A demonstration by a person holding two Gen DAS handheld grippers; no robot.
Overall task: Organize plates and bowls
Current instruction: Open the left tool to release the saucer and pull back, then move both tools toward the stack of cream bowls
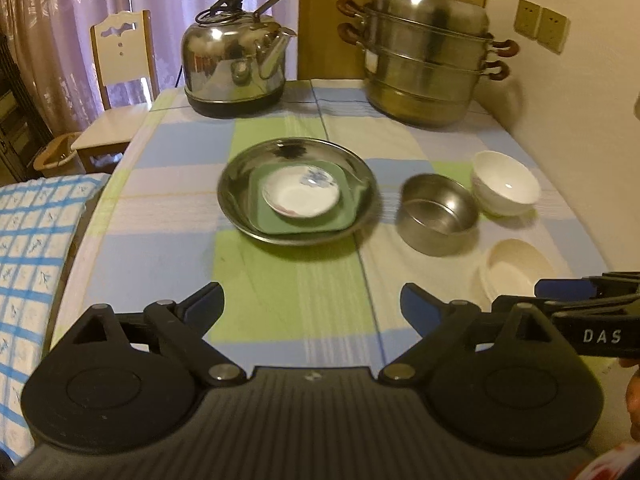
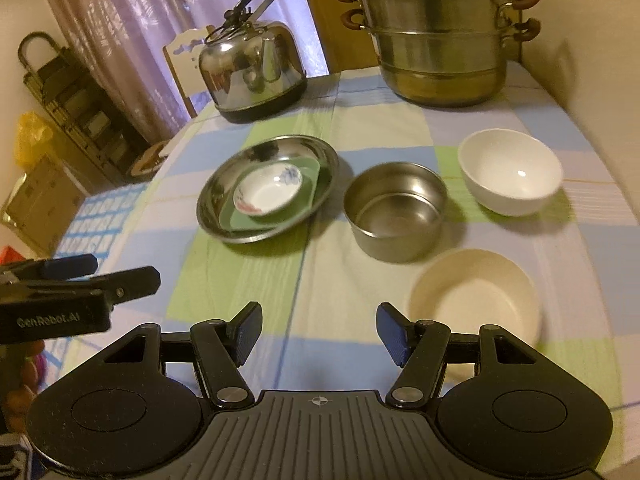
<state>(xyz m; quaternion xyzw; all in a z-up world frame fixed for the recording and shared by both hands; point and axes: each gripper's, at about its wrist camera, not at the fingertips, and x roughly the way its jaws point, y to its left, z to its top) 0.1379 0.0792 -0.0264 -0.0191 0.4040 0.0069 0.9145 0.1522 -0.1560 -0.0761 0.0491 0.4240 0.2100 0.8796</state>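
Observation:
A steel plate [image 1: 240,188] [image 2: 224,200] in the middle of the table holds a green square plate [image 1: 264,216] [image 2: 236,222] with a small white flowered dish [image 1: 300,196] [image 2: 266,194] on top. To its right stand a steel bowl [image 1: 438,214] [image 2: 394,210], a white bowl [image 1: 505,182] [image 2: 510,170] and a cream bowl [image 1: 516,270] [image 2: 474,296]. My left gripper [image 1: 312,308] is open and empty, near the front edge before the stack. My right gripper [image 2: 318,334] is open and empty, just left of the cream bowl.
A steel kettle [image 1: 236,66] [image 2: 252,74] and a stacked steamer pot [image 1: 428,60] [image 2: 440,36] stand at the table's back. A chair [image 1: 120,80] is at the far left. A blue checked cloth [image 1: 28,256] lies at the left edge. A wall is on the right.

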